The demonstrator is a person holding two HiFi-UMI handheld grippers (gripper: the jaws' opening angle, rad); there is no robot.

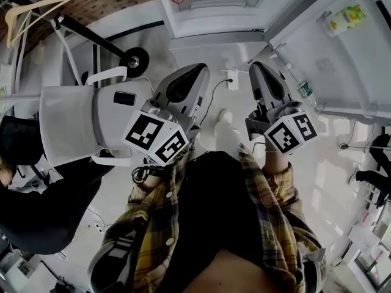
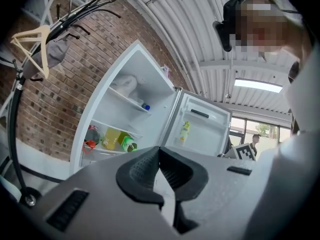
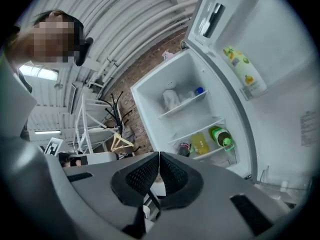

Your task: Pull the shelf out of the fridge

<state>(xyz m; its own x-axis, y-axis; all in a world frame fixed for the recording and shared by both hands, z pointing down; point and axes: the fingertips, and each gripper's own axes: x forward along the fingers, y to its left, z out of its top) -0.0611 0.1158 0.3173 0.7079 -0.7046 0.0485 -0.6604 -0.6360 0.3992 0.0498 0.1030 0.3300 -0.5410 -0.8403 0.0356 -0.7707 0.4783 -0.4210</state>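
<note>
R gripper (image 3: 159, 157) jaws together; open fridge (image 3: 150, 104) ahead, bottles (image 3: 220, 135) on shelf (image 3: 212, 153)

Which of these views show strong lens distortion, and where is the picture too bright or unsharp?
Head view: heavy fisheye bends the fridge along the top edge; the floor glares. Left gripper view: dark rounded corners, the ceiling lamp is blown out, the shut left tongs look soft. Right gripper view: dark corners, the fridge door bows, the shut right tongs look soft.

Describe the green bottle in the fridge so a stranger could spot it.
Start at the open white fridge by the brick wall and go to its lowest visible shelf. Among the items, the green bottle is the one nearest the door, beside the yellow container, its green cap facing outward.
</note>
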